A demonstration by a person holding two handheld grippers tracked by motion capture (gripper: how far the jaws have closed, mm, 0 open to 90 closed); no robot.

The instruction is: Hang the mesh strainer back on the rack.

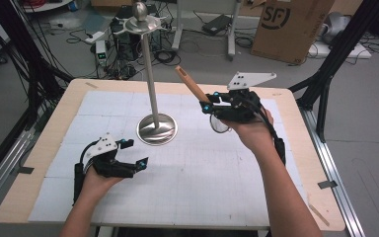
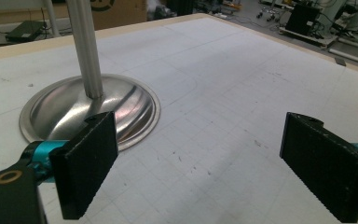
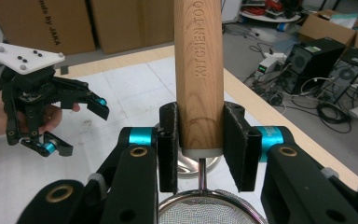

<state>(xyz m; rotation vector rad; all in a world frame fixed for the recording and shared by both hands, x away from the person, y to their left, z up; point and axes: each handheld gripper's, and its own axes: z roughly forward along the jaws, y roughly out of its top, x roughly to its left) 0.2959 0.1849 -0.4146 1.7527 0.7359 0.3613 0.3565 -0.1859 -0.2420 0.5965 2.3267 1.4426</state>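
A small strainer with a wooden handle (image 1: 190, 81) and a round mesh bowl (image 1: 220, 124) is held above the right half of the table. My right gripper (image 1: 208, 103) is shut on the handle (image 3: 199, 70) just above the metal neck, with the mesh (image 3: 209, 210) hanging below the jaws. A tall metal stand rises from a domed base (image 1: 156, 129) to a top disc (image 1: 139, 22) near the table's middle. My left gripper (image 1: 128, 155) is open and holds nothing, low over the table just front-left of the base (image 2: 74, 107). Its fingers (image 2: 91, 163) stand wide apart.
The table (image 1: 49, 143) carries a white gridded mat. Beyond its far edge the floor holds a cardboard box (image 1: 291, 24), cables and electronics (image 1: 113, 44). Black frame legs (image 1: 325, 74) stand at the right. The stand's pole (image 2: 86, 51) rises close ahead of my left gripper.
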